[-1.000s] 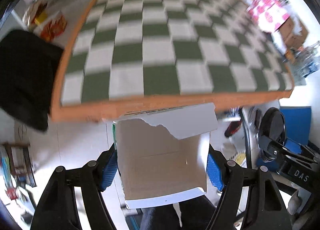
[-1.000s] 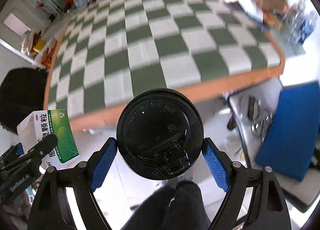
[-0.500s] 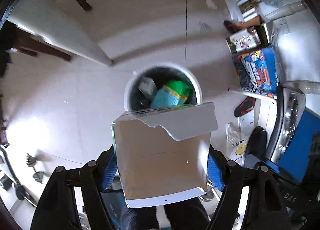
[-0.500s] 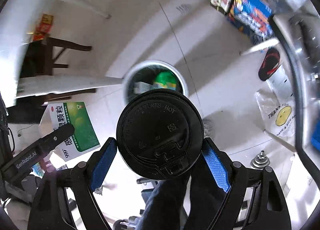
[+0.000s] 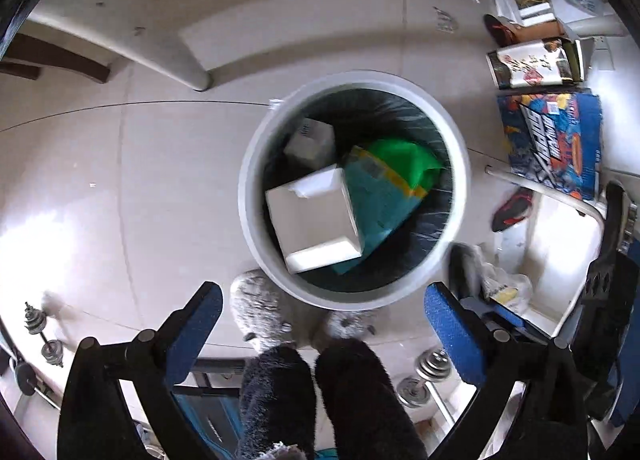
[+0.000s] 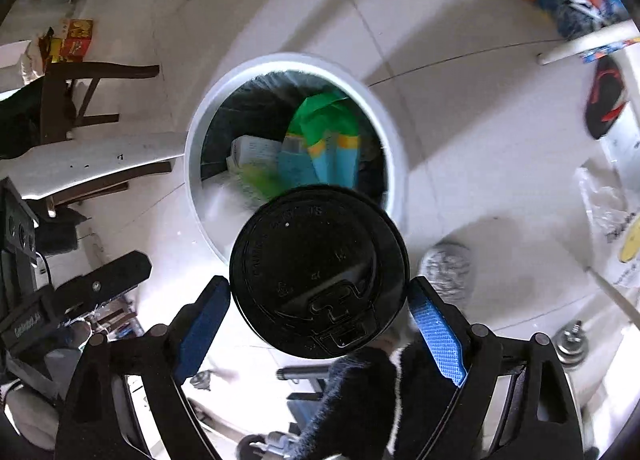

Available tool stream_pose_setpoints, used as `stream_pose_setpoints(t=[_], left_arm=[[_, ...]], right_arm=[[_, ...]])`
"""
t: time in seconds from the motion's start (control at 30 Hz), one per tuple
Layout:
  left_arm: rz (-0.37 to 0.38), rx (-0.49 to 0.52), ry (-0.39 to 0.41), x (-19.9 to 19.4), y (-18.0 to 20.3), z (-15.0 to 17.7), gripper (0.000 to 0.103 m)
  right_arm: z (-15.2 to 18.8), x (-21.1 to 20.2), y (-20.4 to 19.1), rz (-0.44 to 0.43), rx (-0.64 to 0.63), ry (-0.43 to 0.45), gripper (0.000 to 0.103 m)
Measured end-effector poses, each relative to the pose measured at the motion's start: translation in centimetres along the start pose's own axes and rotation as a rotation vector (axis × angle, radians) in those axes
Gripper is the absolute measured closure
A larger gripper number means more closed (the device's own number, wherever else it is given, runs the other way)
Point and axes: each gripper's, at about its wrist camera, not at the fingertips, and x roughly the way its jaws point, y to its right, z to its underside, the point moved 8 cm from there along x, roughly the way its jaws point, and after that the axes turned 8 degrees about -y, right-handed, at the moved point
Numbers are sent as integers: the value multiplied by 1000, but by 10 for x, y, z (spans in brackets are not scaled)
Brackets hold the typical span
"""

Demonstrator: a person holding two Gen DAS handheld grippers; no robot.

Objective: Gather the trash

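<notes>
A round white trash bin (image 5: 456, 164) with a black liner stands on the floor below me. The torn white carton (image 5: 316, 220) lies inside it, on a teal and green bag (image 5: 388, 184) and beside a small grey box (image 5: 310, 144). My left gripper (image 5: 322, 324) is open and empty above the bin's near rim. My right gripper (image 6: 320, 312) is shut on a cup with a black lid (image 6: 320, 280), held above the near edge of the bin (image 6: 196, 148).
Grey slippers (image 5: 260, 312) and dark trouser legs are just below the bin. A white table leg (image 5: 192, 76) is at the upper left. Colourful boxes (image 5: 552, 140) and a shoe (image 5: 512, 208) lie at the right. Dumbbells (image 5: 44, 344) lie on the floor.
My left gripper has opened and the white carton has dropped into the bin. Both grippers have moved closer over the bin. The right still holds the cup.
</notes>
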Motion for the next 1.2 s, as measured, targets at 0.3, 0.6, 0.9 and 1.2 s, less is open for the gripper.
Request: stream_pose_setpoints(t=[0.3,0.6,0.9,1.2], left_arm=[[-214,14,168,-53,-15,28,0],[-212,44,203,-130,16,87,0],[-180,71,226,-255,47,162,0],[-93,135,309,-380,87,226,0]], right_arm=[[6,-29,-2,103,-30,85,0],[49,-132,-28,356,-131,193,0],[131,-275,-91,380,-191,232,0],[224,-414,-156,297,-228,268,0]])
